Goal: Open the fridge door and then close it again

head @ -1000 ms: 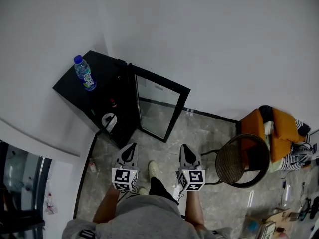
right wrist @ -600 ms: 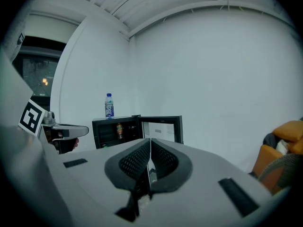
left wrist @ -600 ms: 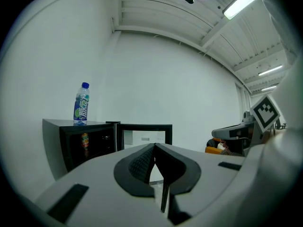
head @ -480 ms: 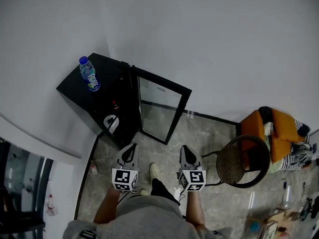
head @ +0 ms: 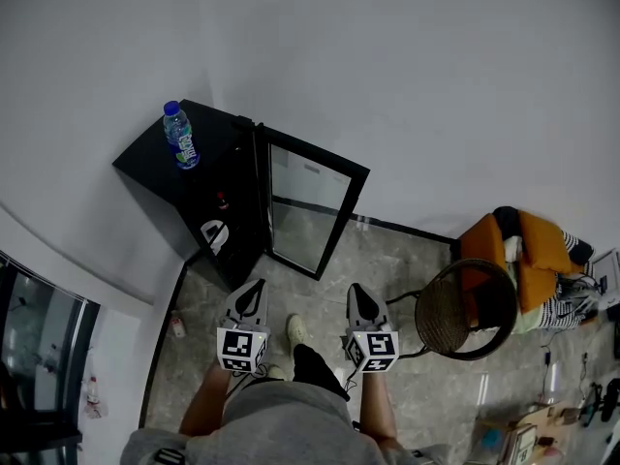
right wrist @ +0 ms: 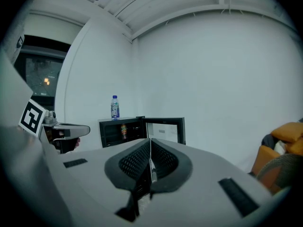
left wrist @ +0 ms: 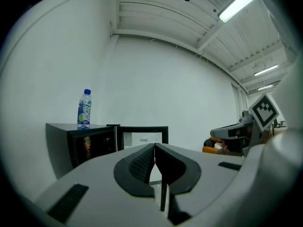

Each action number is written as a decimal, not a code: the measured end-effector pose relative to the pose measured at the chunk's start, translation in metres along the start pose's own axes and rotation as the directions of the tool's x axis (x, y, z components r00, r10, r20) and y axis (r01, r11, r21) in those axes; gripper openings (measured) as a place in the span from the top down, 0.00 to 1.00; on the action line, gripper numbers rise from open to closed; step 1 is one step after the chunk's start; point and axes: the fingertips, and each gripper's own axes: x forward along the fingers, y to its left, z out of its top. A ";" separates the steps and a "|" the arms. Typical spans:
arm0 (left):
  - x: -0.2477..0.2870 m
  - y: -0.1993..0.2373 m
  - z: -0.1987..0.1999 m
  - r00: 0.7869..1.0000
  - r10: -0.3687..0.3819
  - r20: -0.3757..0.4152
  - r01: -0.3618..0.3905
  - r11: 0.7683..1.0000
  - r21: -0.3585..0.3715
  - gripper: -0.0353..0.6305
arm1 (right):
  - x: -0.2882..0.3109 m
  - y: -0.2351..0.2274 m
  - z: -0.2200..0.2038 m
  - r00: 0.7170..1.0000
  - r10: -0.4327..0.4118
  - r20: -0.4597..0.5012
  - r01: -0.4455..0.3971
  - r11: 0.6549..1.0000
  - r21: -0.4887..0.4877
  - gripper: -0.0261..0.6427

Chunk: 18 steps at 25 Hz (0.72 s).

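Standing across the room, I logged this: small black fridge sat on the floor in the corner. Its glass-fronted door was swung wide open, hinge edge on the cabinet, free edge out toward the room. Water bottle, blue cap, stood upright on the fridge top. Interior was dark; one drink can showed on an inner shelf.

Left claw was pressed together, empty. Right claw was also pressed together, empty. Both sat side by side in front of the person, pointed toward the fridge, well apart from the door and touching neither it nor each other.

Floor was grey stone-look tile, with a dark skirting line at the foot of plain white walls. Round wicker chair stood to the person's right, and an orange seat with clothing piled on it sat just beyond. Dark glazed panel ran along the left side. Ceiling strip lights were on.
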 end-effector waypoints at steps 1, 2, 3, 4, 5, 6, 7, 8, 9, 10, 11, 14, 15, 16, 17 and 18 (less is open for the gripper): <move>-0.003 -0.002 0.000 1.000 -0.002 0.000 0.002 1.000 0.000 0.94 | -0.003 0.001 -0.001 1.000 0.001 -0.001 -0.001 1.000 -0.002 0.92; -0.006 -0.004 0.001 1.000 -0.004 0.003 0.004 1.000 0.002 0.94 | -0.006 0.001 -0.001 1.000 0.003 -0.001 -0.003 1.000 -0.006 0.92; -0.008 -0.006 0.002 1.000 -0.006 0.009 0.006 1.000 0.003 0.94 | -0.008 0.001 -0.001 1.000 0.005 -0.002 -0.005 1.000 -0.011 0.92; -0.010 -0.007 0.004 1.000 -0.009 0.015 0.009 1.000 0.004 0.94 | -0.010 0.001 -0.001 1.000 0.006 -0.003 -0.006 1.000 -0.014 0.92; -0.012 -0.009 0.005 1.000 -0.011 0.021 0.011 1.000 0.004 0.94 | -0.011 0.001 -0.001 1.000 0.006 -0.003 -0.006 1.000 -0.014 0.92; -0.014 -0.010 0.006 1.000 -0.013 0.025 0.013 1.000 0.005 0.94 | -0.011 0.001 0.000 1.000 0.005 -0.002 -0.005 1.000 -0.012 0.92; -0.015 -0.011 0.008 1.000 -0.013 0.027 0.013 1.000 0.006 0.94 | -0.011 0.000 0.001 1.000 0.005 -0.001 -0.005 1.000 -0.011 0.92; -0.015 -0.012 0.010 1.000 -0.012 0.028 0.012 1.000 0.008 0.94 | -0.011 -0.001 0.003 1.000 0.007 0.002 -0.007 1.000 -0.012 0.92; -0.015 -0.012 0.012 1.000 -0.009 0.029 0.009 1.000 0.009 0.94 | -0.010 -0.002 0.005 1.000 0.010 0.004 -0.010 1.000 -0.016 0.92; -0.015 -0.013 0.015 0.999 -0.004 0.033 0.004 1.000 0.007 0.94 | -0.009 -0.004 0.007 1.000 0.016 0.006 -0.016 1.000 -0.021 0.92; -0.014 -0.013 0.017 0.999 0.000 0.040 0.000 1.000 0.002 0.94 | -0.008 -0.005 0.007 1.000 0.023 0.007 -0.022 0.999 -0.025 0.92; -0.009 -0.016 0.021 0.998 0.016 0.060 -0.016 1.000 -0.007 0.94 | -0.002 -0.011 0.012 0.999 0.046 0.014 -0.045 0.998 -0.036 0.92; -0.004 -0.018 0.022 0.998 0.024 0.062 -0.024 1.000 -0.006 0.94 | 0.002 -0.013 0.014 0.998 0.057 0.015 -0.056 0.998 -0.040 0.92; 0.001 -0.019 0.024 0.998 0.033 0.062 -0.033 0.999 -0.006 0.94 | 0.007 -0.016 0.013 0.997 0.070 0.012 -0.069 0.997 -0.042 0.92; 0.005 -0.021 0.024 0.997 0.042 0.060 -0.042 0.999 -0.007 0.94 | 0.012 -0.020 0.012 0.996 0.084 0.006 -0.084 0.996 -0.044 0.92; 0.010 -0.023 0.024 0.997 0.051 0.057 -0.051 0.999 -0.009 0.94 | 0.016 -0.024 0.010 0.995 0.099 -0.001 -0.099 0.994 -0.044 0.92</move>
